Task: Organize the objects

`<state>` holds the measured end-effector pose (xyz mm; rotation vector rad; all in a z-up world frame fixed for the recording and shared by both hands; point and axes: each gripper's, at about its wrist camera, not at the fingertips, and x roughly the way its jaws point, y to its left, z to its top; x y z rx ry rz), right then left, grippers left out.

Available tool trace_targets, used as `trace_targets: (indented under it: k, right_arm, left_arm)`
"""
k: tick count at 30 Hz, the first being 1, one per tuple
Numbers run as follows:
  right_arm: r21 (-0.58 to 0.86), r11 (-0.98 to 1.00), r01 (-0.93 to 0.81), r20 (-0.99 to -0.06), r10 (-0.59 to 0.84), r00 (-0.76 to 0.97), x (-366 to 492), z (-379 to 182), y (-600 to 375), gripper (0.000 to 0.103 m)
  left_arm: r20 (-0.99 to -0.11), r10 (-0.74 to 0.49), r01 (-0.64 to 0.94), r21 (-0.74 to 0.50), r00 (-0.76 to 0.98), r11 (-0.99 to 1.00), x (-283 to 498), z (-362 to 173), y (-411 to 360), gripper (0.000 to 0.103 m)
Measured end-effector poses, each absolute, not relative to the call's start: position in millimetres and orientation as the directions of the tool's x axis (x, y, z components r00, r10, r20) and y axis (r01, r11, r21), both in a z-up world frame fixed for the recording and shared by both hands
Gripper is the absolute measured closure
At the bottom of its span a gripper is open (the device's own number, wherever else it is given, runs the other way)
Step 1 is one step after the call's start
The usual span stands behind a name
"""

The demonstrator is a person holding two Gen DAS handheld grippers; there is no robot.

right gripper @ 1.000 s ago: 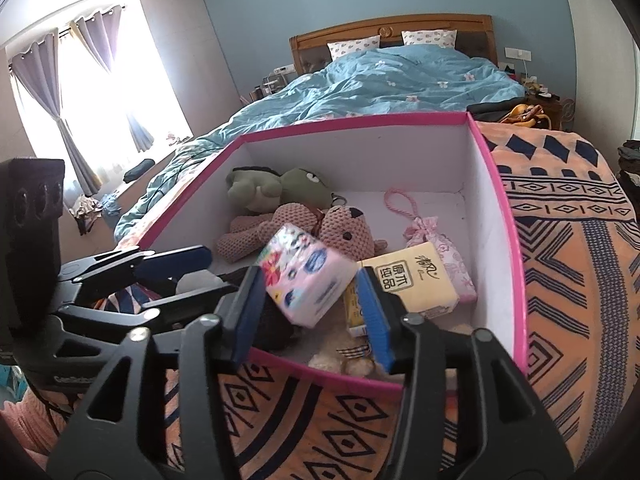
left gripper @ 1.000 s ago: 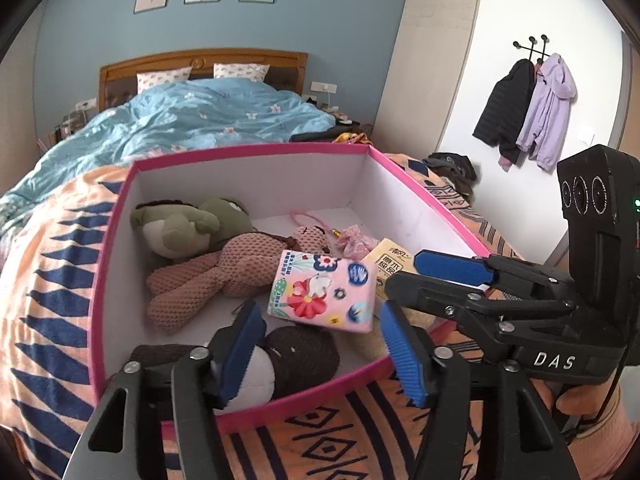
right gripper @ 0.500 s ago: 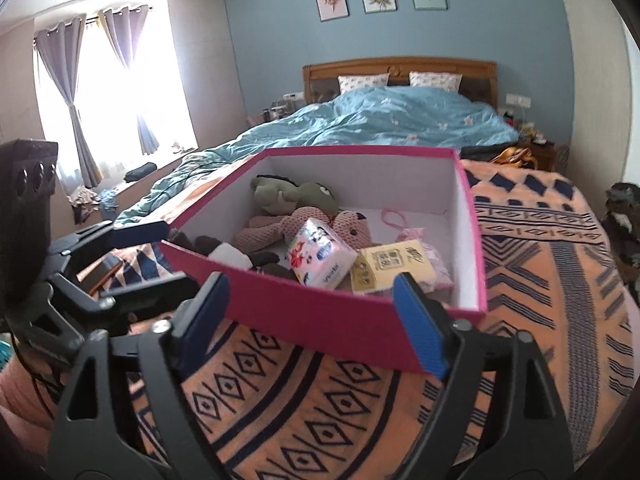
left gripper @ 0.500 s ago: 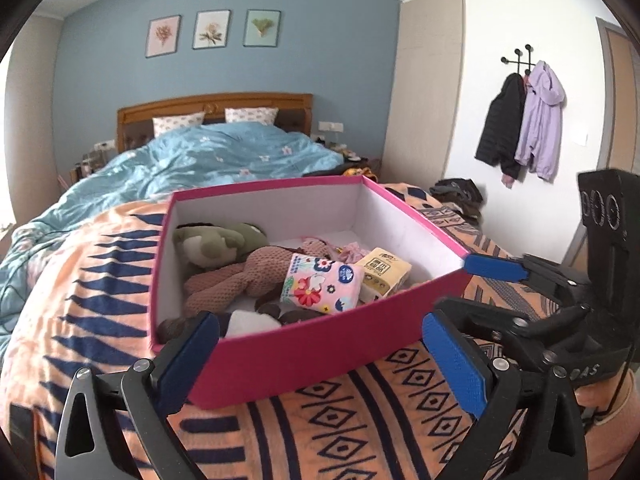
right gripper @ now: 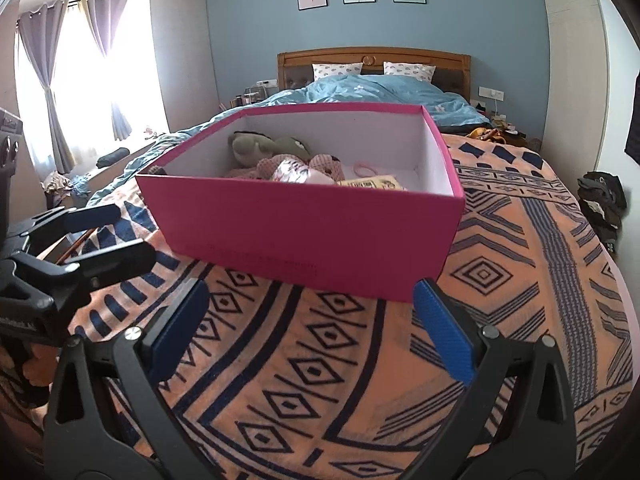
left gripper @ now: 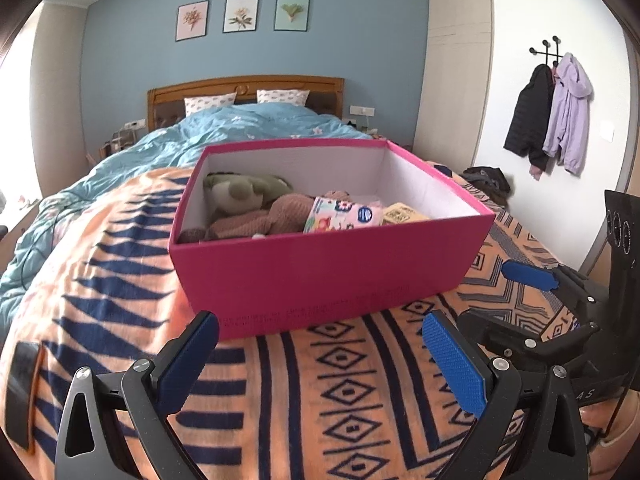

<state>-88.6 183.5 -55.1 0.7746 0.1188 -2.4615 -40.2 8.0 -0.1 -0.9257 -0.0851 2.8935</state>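
Left gripper (left gripper: 320, 346) and right gripper (right gripper: 310, 314) jaws spread empty before pink box (left gripper: 328, 268).

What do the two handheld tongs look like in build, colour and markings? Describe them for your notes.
The left tongs and the right tongs match: black, angular arms with triangular cut-outs and silver bolts, ending in flat blue pads with a fine textured surface. In the left view, the right unit's black body has three round holes and white letters, partly hidden.

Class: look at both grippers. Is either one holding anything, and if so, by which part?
Nothing is held. The left gripper and right gripper are open and empty, short of the pink box.
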Motion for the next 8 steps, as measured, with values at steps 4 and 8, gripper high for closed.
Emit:
trace_targets:
  k: [4, 8]
  right_arm:
    - [0.073, -0.847, 0.527, -0.553, -0.474, -0.685, -85.0, -57.1, 183.9, 0.001]
    - [0.071, -0.850, 0.522, -0.551, -0.469, -0.690, -80.5, -58.4, 183.8, 0.001]
  left_arm:
    - [-0.592, 0.105, -0.062, -0.092, -0.799, -0.994, -39.0, -5.8, 6.8, 0.000]
    - [-0.597, 0.092, -0.050, -0.087, -0.797, -0.995, -37.1, -9.1, 8.0, 0.000]
